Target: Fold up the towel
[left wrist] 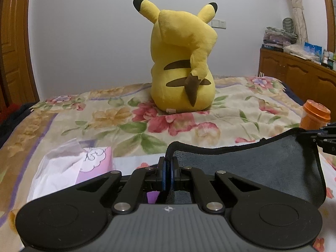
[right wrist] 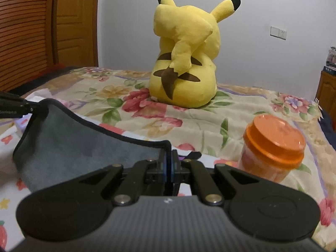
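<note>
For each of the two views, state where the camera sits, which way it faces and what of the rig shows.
Left wrist: sits behind the left gripper, faces the plush toy on the bed; the right gripper shows at right.
Right wrist: behind the right gripper, same facing; orange-lidded jar at right.
Shared: the grey towel, pinched by both grippers.

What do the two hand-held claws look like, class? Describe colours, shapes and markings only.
Both match. The left claw and right claw have a ribbed grey body with a small round logo, two round black discs at its corners, black angled link arms with silver pivot pins, and flat fingers with blue pads. No cables, hands or sleeves show.
</note>
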{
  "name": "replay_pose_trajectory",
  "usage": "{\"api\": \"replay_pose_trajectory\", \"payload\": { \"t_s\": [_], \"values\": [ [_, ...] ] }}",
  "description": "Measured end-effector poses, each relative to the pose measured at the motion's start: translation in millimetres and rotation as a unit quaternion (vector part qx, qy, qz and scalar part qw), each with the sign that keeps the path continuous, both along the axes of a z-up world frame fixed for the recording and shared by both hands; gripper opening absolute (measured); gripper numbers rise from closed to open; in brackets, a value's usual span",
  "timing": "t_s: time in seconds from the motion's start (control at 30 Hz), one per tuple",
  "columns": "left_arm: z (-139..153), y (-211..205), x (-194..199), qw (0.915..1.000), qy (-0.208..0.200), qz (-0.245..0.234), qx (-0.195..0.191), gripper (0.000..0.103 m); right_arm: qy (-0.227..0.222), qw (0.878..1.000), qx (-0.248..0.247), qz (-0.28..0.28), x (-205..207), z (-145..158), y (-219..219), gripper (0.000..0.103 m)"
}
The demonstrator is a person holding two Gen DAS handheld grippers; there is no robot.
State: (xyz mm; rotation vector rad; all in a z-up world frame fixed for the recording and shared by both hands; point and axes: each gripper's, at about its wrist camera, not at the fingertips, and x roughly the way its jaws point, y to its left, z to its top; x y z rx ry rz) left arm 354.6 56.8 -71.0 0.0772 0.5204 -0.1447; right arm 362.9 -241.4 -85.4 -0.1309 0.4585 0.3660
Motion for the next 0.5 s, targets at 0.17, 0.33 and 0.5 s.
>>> {"api": "replay_pose_trajectory", "payload": {
  "t_s": [0.17,0.33,0.5],
  "values": [
    [-2,0,15,1.0000,0.001,0.009,0.001,0.008,-0.010,1.000,-0.004,-0.008,12,2,3,0.004],
    [-9,0,31,0.9997,0.000,0.018,0.015,0.008,-0.009,1.000,-0.012,-0.014,28,-4,7,0.004],
    [-23,-2,49,0.9993,0.015,0.023,0.024,0.008,0.002,1.000,-0.021,-0.023,45,-17,12,0.004]
  ]
}}
